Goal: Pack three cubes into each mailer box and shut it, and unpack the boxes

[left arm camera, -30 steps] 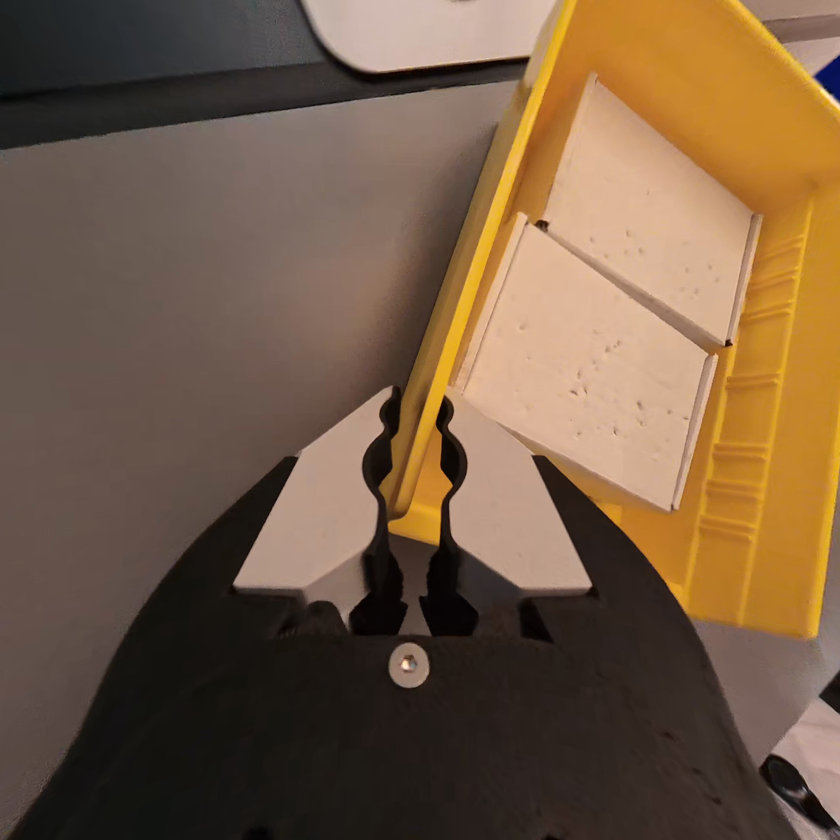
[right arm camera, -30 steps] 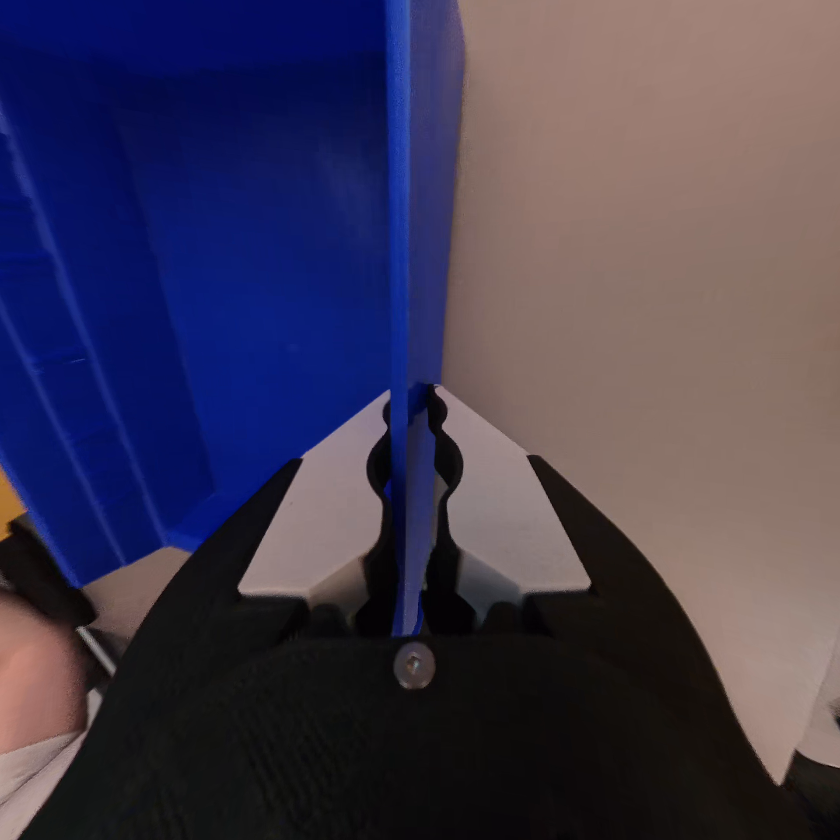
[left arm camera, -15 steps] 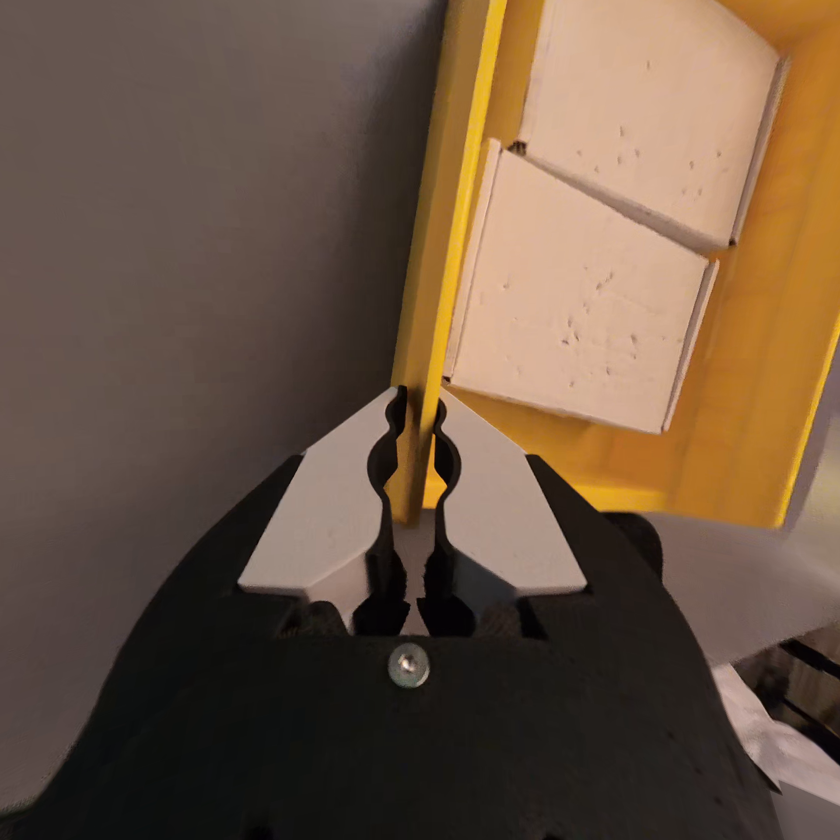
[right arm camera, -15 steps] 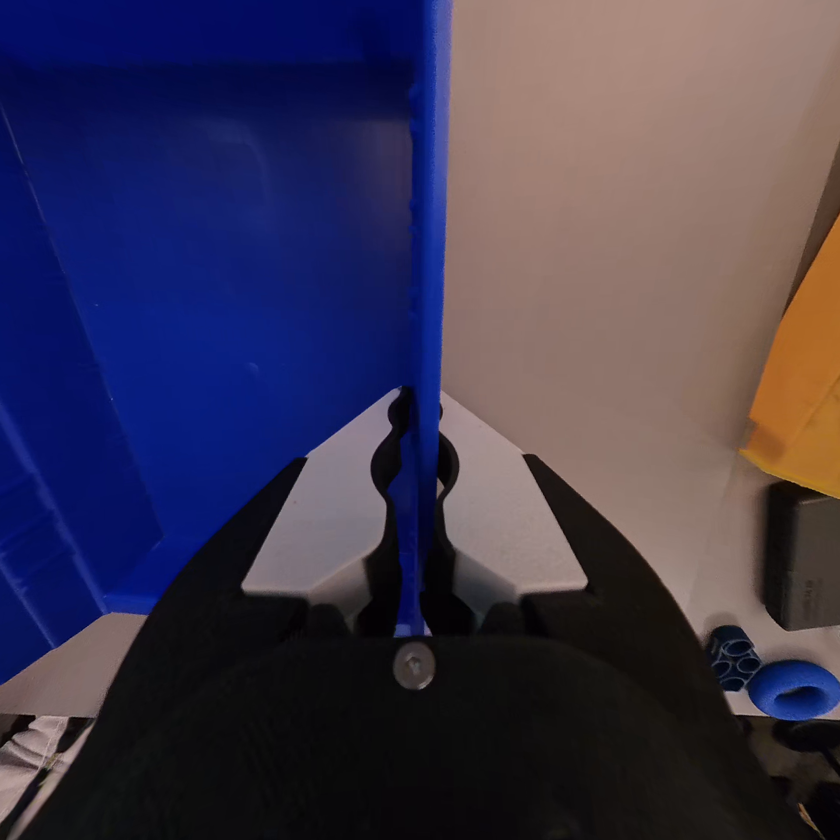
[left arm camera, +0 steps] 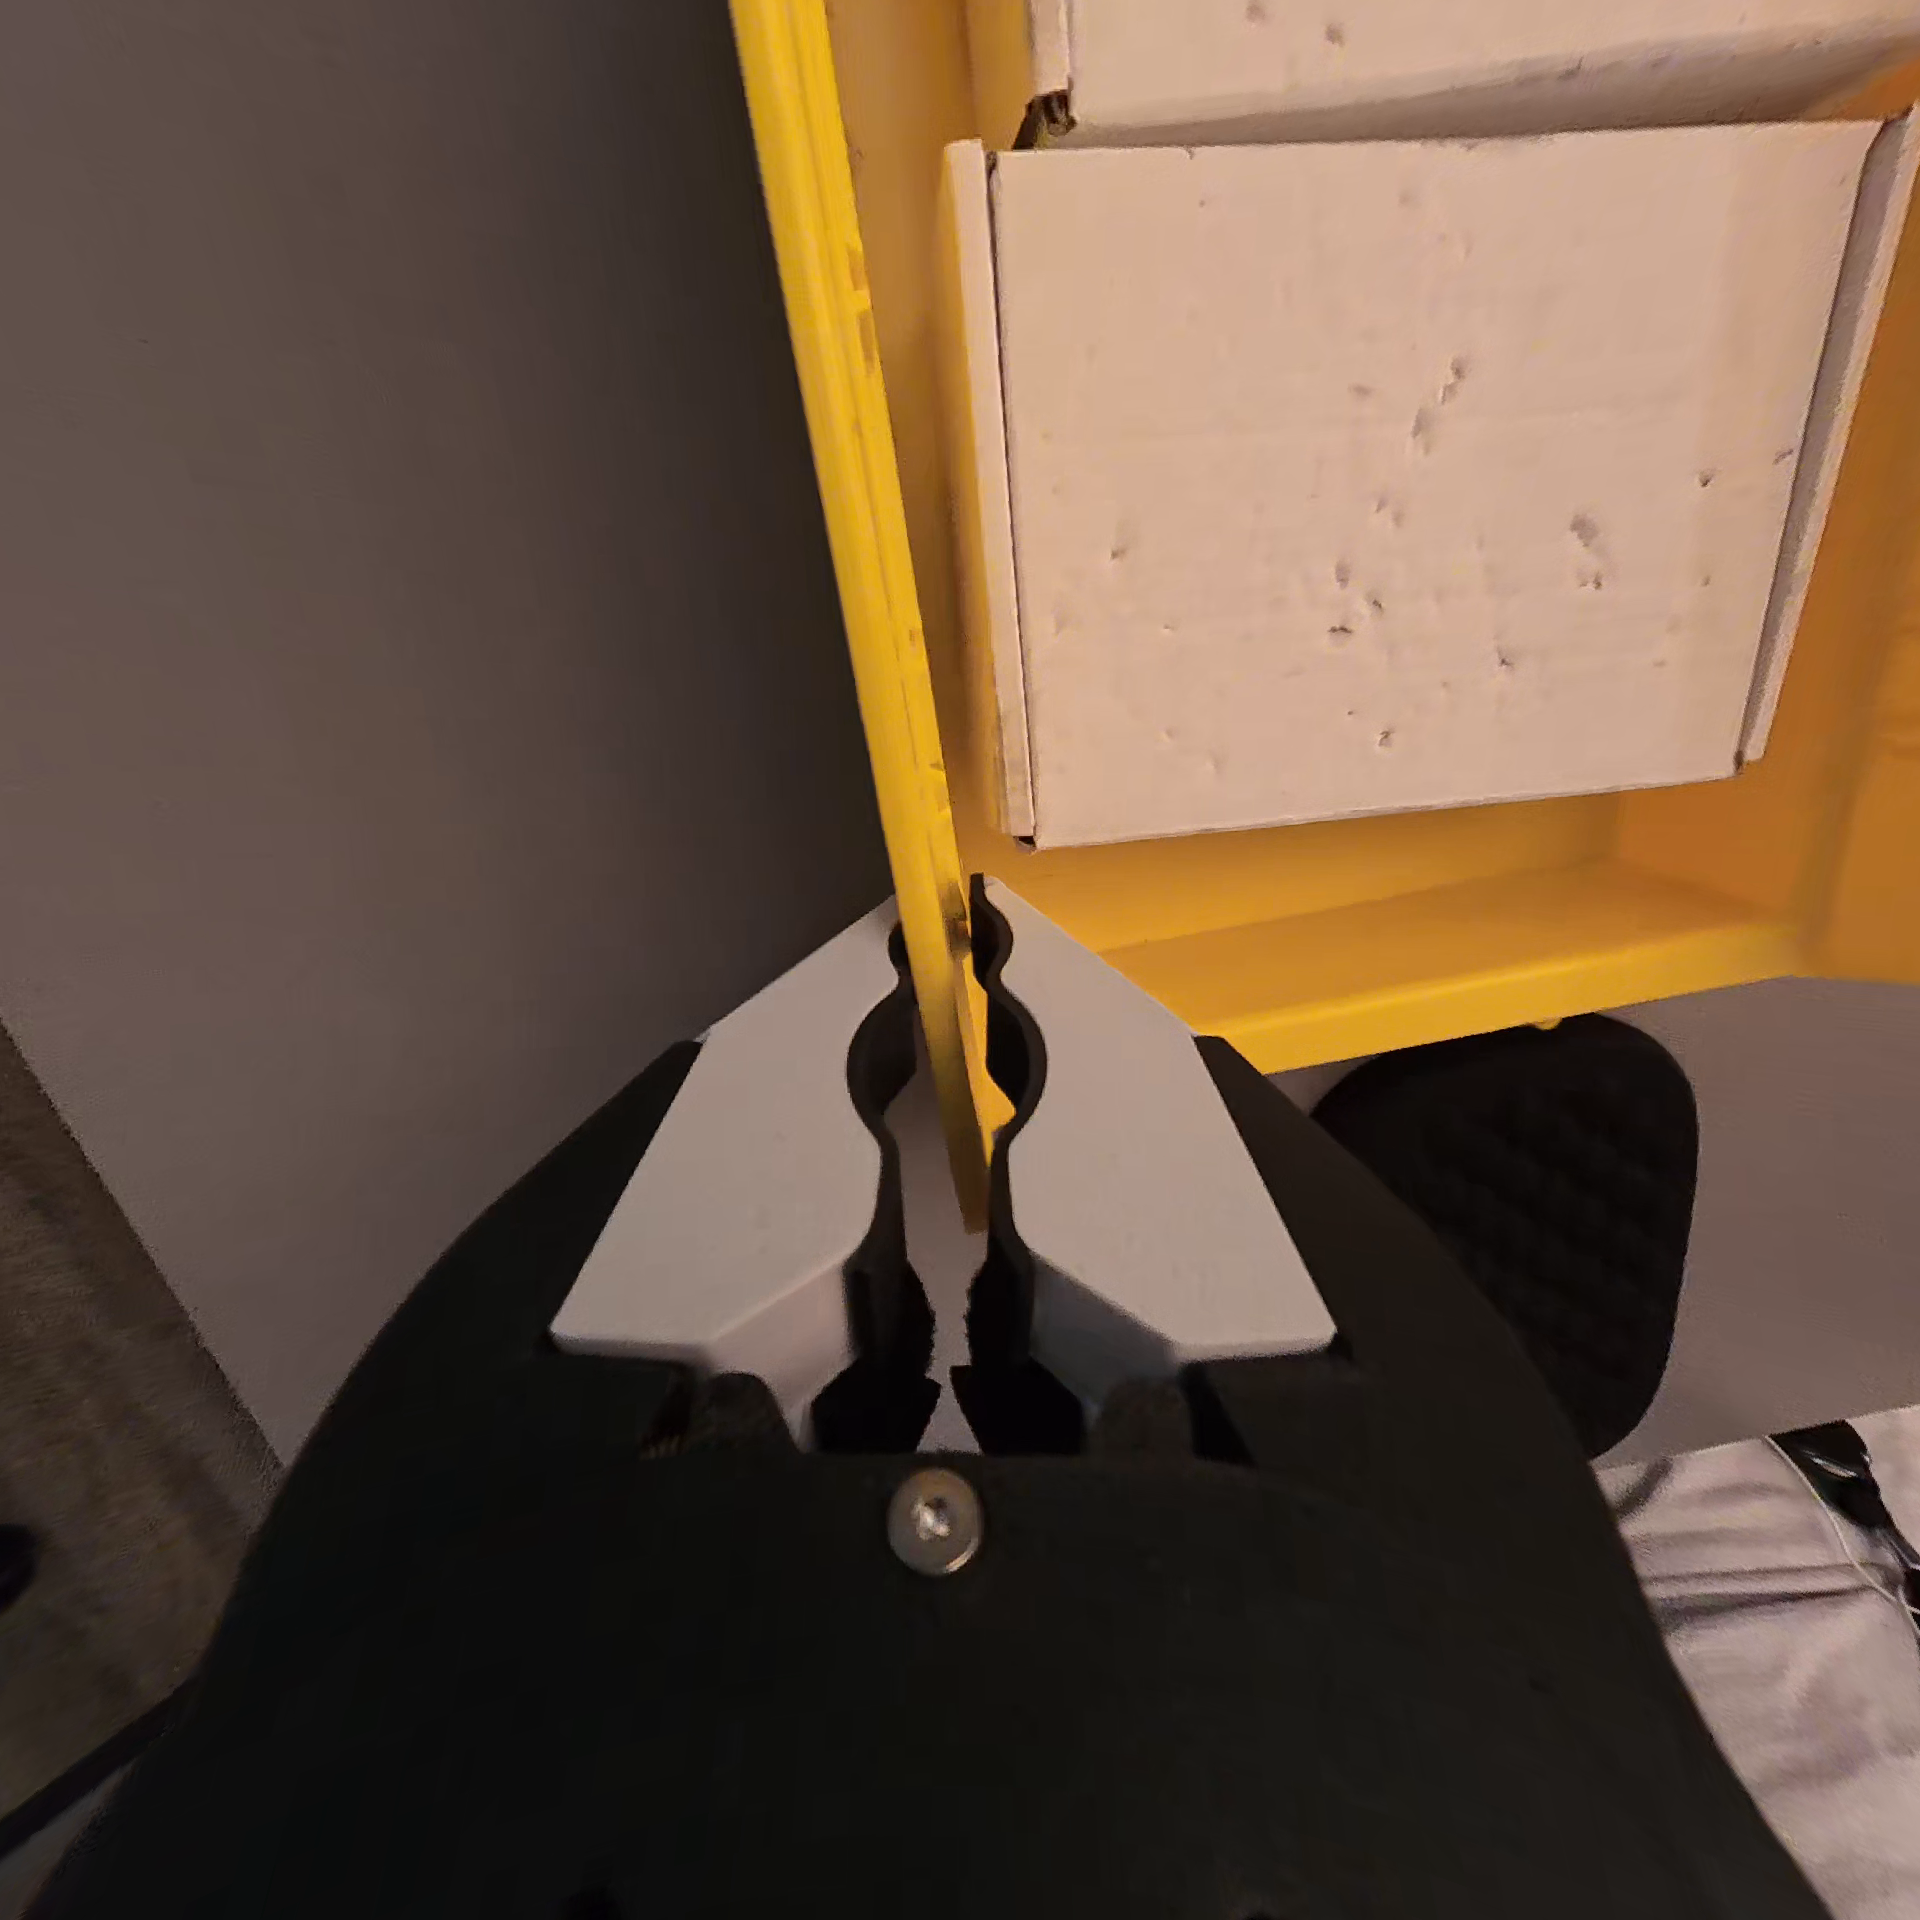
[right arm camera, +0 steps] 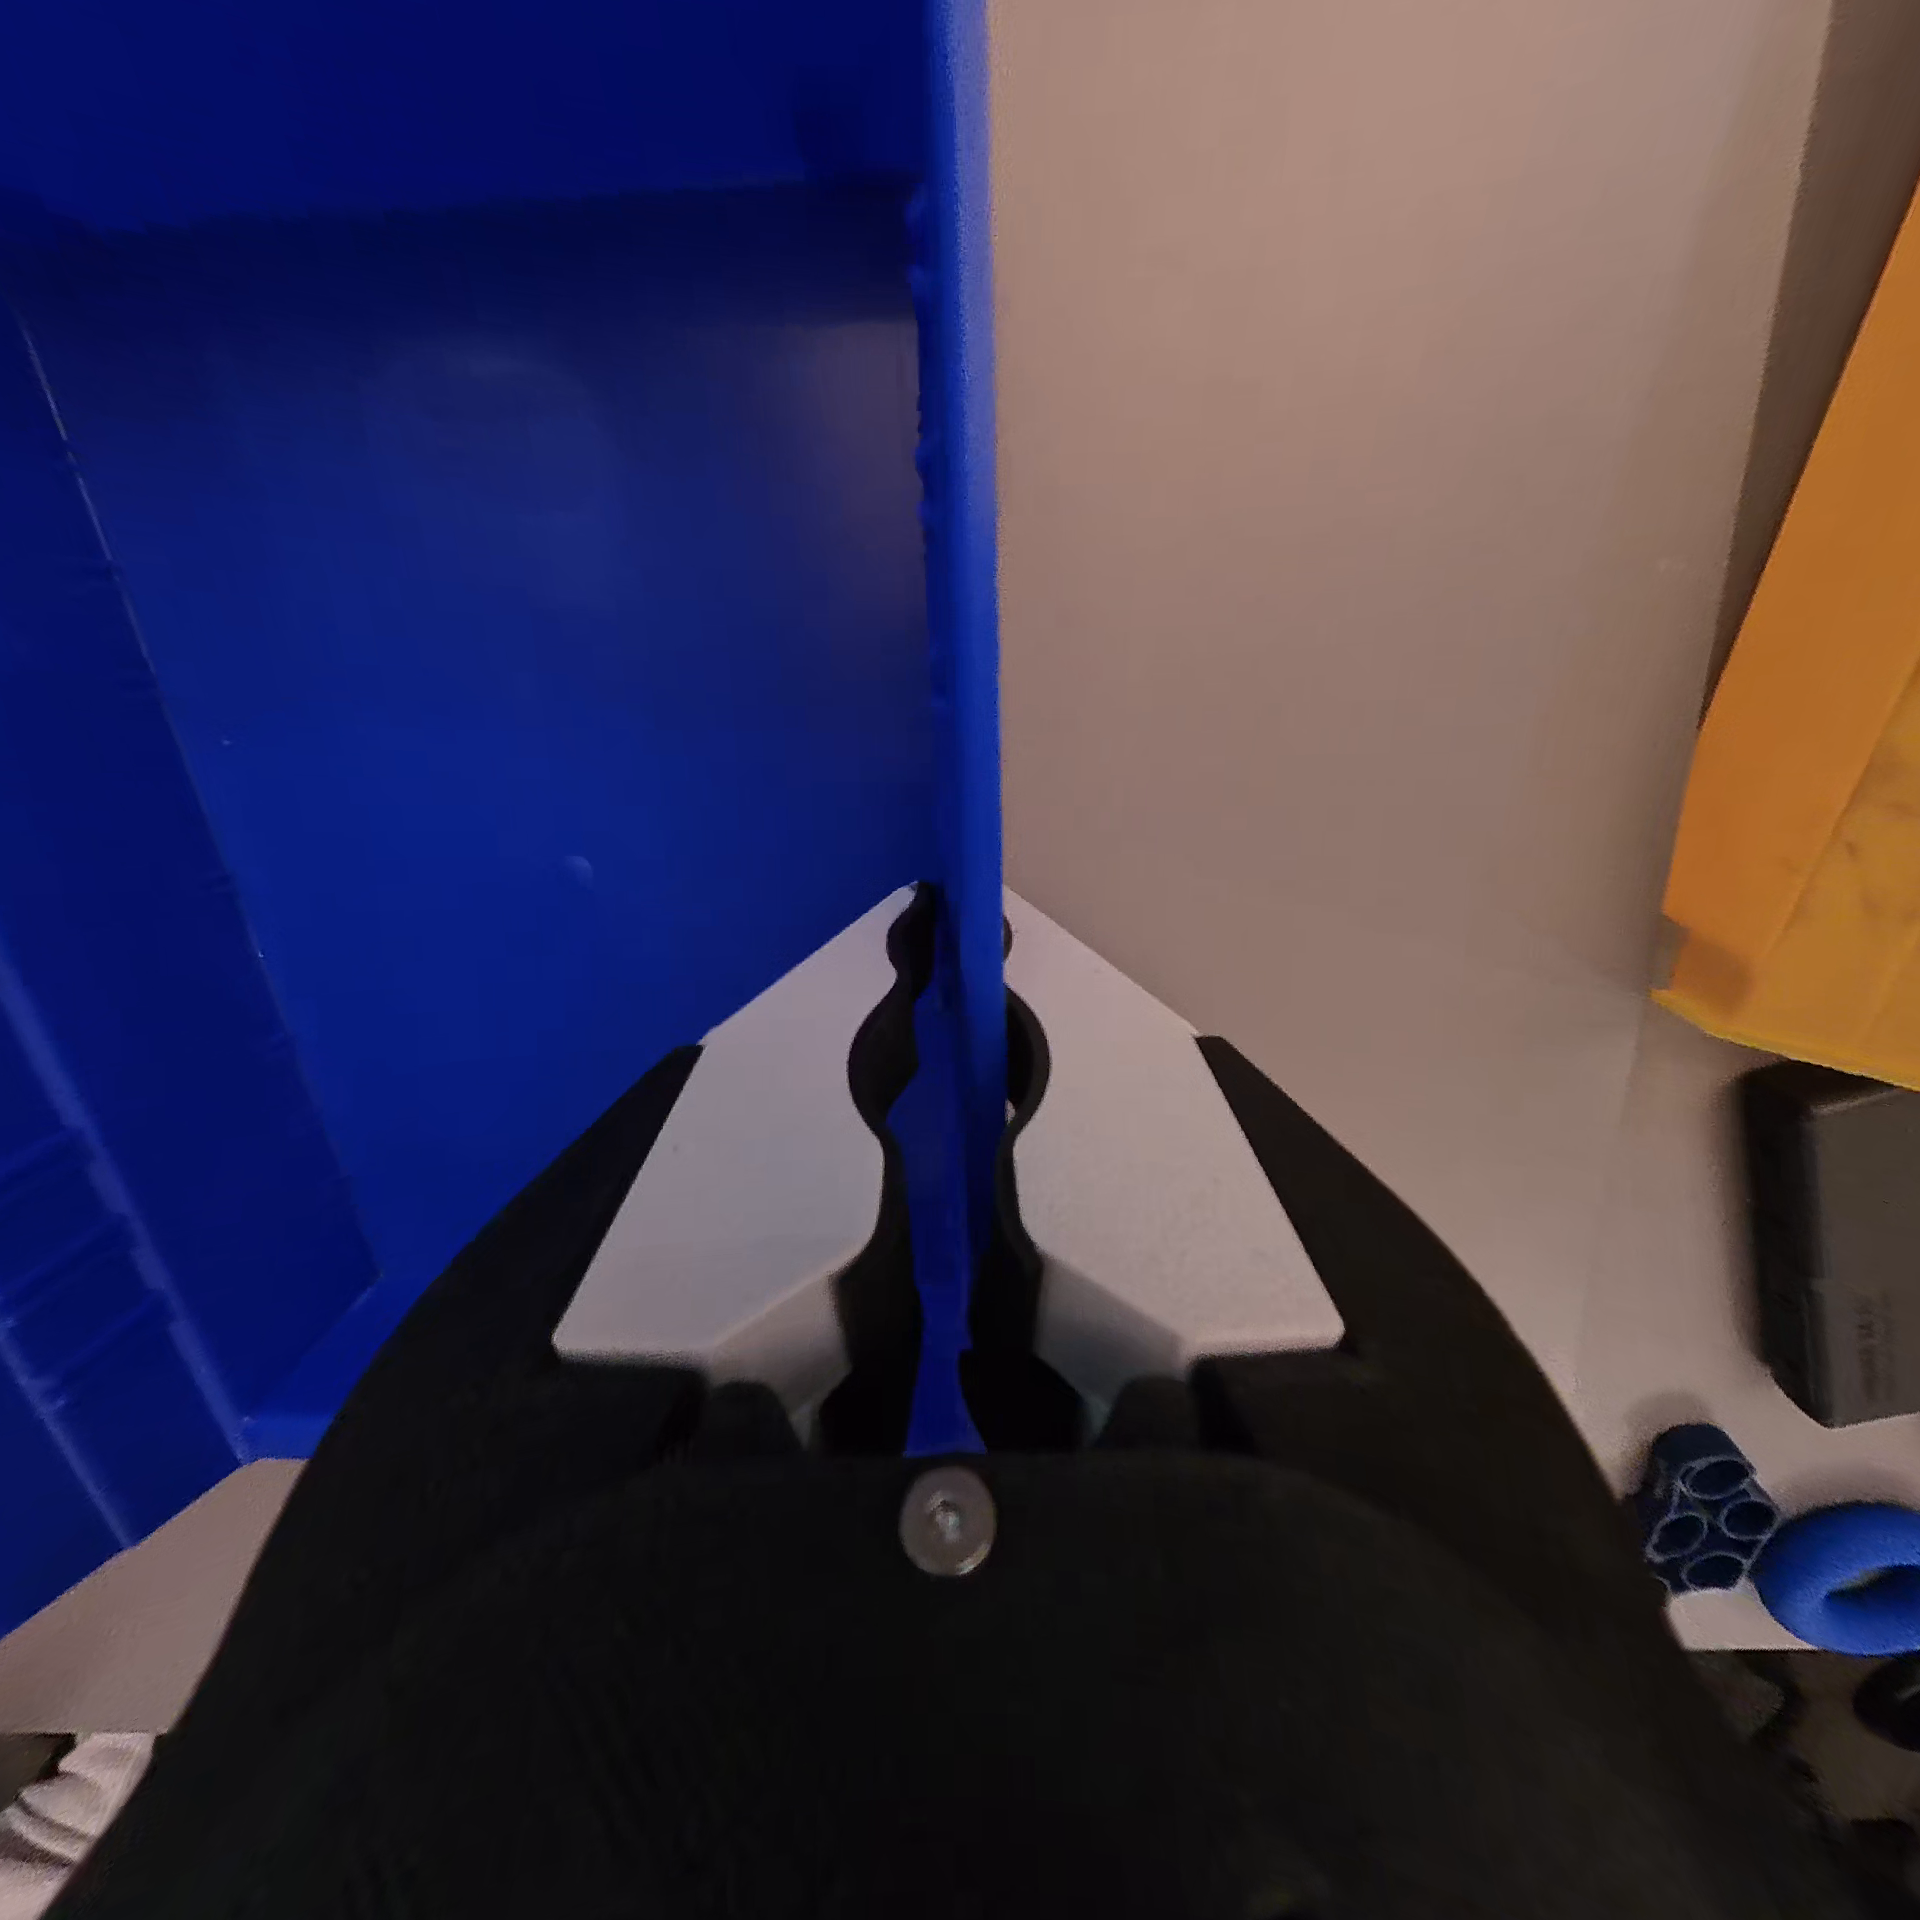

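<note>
My left gripper (left arm camera: 945, 914) is shut on the left wall of a yellow bin (left arm camera: 1351, 966). Two shut white mailer boxes lie in the bin: one (left arm camera: 1403, 468) near me and one (left arm camera: 1403, 52) behind it, cut off by the top edge. My right gripper (right arm camera: 961, 914) is shut on the right wall of a blue bin (right arm camera: 468, 675), whose inside shows nothing in it. No cubes show in either view.
The grey table top (left arm camera: 416, 571) lies left of the yellow bin. A black round object (left arm camera: 1558, 1226) sits under the bin's near edge. In the right wrist view a yellow-orange envelope (right arm camera: 1818, 675), a dark grey block (right arm camera: 1839, 1247), a blue tube bundle (right arm camera: 1704, 1517) and a blue ring (right arm camera: 1849, 1600) lie at the right. The tips of one gripper are about 80 cm away from the tips of the other.
The yellow bin has swung and come closer, so its wall now runs almost straight up the left wrist view. The blue bin has shifted, and items at the right came into view.
</note>
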